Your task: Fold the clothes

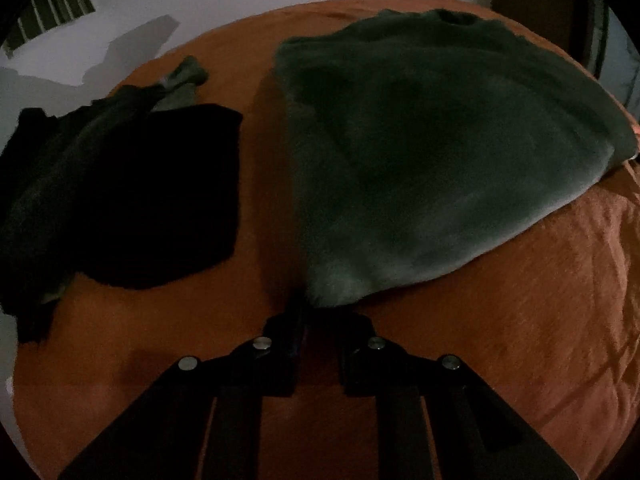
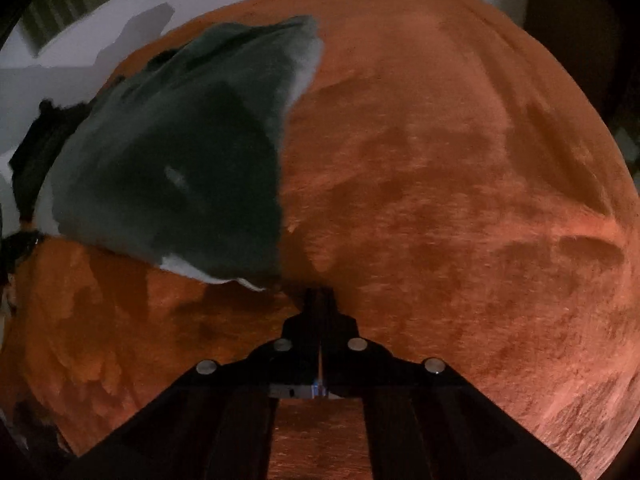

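Both grippers point steeply down at the bed (image 1: 520, 320), which wears an orange cover, and each sits at a near corner of the green garment (image 1: 440, 140).

Left gripper (image 1: 320, 308): its jaws stand close together, and the near left corner of the garment reaches down between the fingertips. It looks like a pinch on this corner, although the picture is dark and blurred there, so I say this as a judgement. Right gripper (image 2: 320, 296): its jaws are fully clenched with no gap. The near right corner of the garment (image 2: 256, 280) ends just beside the tips, a little to their left. I cannot tell if any cloth is really caught; it may have closed on nothing or on the cover.

The garment lies spread flat in the middle of the bed, going away from both grippers toward the far edge. A pile of dark clothes (image 1: 120, 200) lies apart on the left side.

To do the step well, I think both corners must be held firmly before any lift. If the right grip is empty, it should open and take the corner again, only the garment and not the cover. Then both hands should rise together at equal height, carry the near edge over to the far edge, and lay it down straight.
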A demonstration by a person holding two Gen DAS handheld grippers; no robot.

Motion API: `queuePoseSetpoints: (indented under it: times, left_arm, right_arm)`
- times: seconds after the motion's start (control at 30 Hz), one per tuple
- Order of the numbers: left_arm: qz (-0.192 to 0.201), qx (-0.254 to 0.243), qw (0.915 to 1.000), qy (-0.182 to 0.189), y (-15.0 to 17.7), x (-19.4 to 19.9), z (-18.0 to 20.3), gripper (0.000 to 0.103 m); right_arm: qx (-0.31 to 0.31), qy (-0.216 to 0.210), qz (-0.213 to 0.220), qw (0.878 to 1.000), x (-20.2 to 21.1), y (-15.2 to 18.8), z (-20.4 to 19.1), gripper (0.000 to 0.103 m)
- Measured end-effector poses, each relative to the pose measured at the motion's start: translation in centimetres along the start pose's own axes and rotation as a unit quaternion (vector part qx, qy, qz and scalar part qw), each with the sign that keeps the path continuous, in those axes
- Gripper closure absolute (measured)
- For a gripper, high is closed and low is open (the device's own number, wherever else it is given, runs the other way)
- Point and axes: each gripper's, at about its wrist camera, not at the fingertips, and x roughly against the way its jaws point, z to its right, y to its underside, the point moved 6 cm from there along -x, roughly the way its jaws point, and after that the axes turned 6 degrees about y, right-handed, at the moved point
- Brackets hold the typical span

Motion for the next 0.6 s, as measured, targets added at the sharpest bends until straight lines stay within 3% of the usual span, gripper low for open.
queuePoseSetpoints:
  times: [0.17, 0.23, 0.33, 0.37, 0.43, 0.47, 0.53, 0.6]
  left_arm:
    - [-0.020, 0.057, 0.9982, -0.003, 0.7, 1.5, -2.8, 0.087]
    - [0.001, 0.118, 0.9923, 0.037, -0.2, 3.4, -3.0, 0.085]
    - [0.046, 0.206, 0.9711, 0.113, -2.8, 6.0, -1.9, 0.051]
    - [0.054, 0.219, 0.9645, 0.136, -4.1, 6.1, -0.3, 0.032]
    - [0.066, 0.242, 0.9506, 0.183, -6.6, 5.9, 3.0, 0.029]
    - [0.063, 0.236, 0.9489, 0.201, -7.2, 5.8, 5.6, 0.029]
    - [0.062, 0.184, 0.9580, 0.211, -9.1, 4.8, 11.1, 0.029]
    - [0.061, 0.130, 0.9696, 0.198, -9.7, 4.0, 16.1, 0.029]
  right_arm:
    - [-0.037, 0.002, 0.008, 0.999, 1.7, -0.7, 1.2, 0.103]
    - [-0.045, -0.011, 0.024, 0.999, 3.1, -1.4, 0.3, 0.103]
    - [-0.010, -0.036, 0.056, 0.998, 5.5, -2.9, -3.5, 0.103]
    - [0.007, -0.042, 0.064, 0.997, 6.1, -3.4, -5.1, 0.103]
    - [0.040, -0.041, 0.069, 0.996, 6.1, -4.2, -8.4, 0.103]
    - [0.055, -0.041, 0.073, 0.995, 6.0, -4.7, -10.2, 0.103]
    - [0.066, -0.045, 0.080, 0.994, 5.4, -5.6, -13.7, 0.103]
    - [0.054, -0.064, 0.072, 0.994, 4.5, -6.1, -16.4, 0.103]
